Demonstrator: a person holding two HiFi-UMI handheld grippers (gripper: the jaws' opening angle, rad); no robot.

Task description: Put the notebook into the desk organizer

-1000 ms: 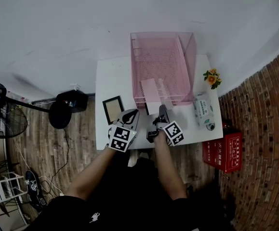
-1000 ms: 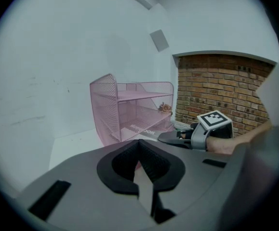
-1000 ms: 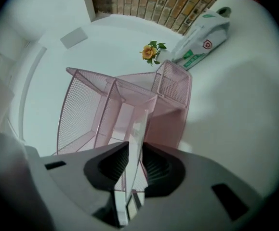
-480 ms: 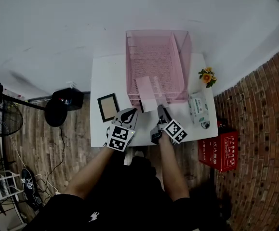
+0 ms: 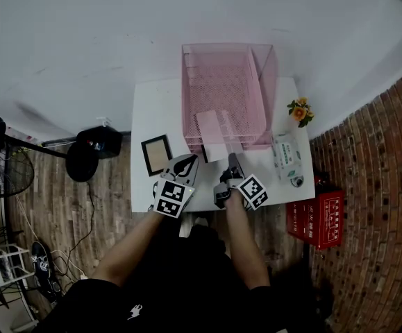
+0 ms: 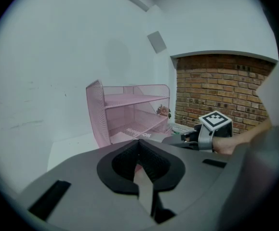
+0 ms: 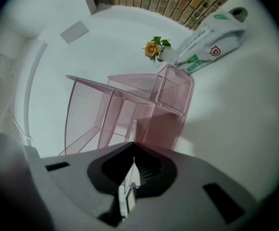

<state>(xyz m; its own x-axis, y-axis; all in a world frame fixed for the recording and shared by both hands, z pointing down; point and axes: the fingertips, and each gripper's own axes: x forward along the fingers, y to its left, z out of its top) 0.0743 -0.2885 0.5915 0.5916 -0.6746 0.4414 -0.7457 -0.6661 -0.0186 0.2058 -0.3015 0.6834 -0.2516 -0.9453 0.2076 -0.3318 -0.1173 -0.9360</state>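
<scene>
Checking right gripper (image 5: 234, 161) (image 7: 132, 161): I read it closed and empty. Its jaws have just been closing with nothing between them. It is aimed at the organizer's open front.
Left gripper (image 5: 184, 165) (image 6: 139, 143): closed as well, tips meeting, nothing held. It sits beside the right one near the table's front edge.
Pale pink notebook (image 5: 213, 125) (image 6: 138, 135): lies flat in the bottom tier of the pink wire-mesh desk organizer (image 5: 225, 75) (image 6: 97, 114) (image 7: 84, 109), with its near end poking out the front towards me. The right gripper's tips are just beside that end; I can't tell if they touch.
Organizer: stands on the white table (image 5: 152, 113), towards the far edge by the white wall.
Small dark-framed picture (image 5: 157, 155): lies flat on the table, left of the organizer and just ahead of the left gripper.
White-and-green soft pack of wipes (image 5: 285, 157) (image 7: 211, 32): on the table, right of the organizer.
Small pot of orange flowers (image 5: 299, 111) (image 7: 154, 48): beyond the wipes, at the table's right edge.
Red plastic crate (image 5: 319, 217): on the wood floor beside the table, by the brick wall.
</scene>
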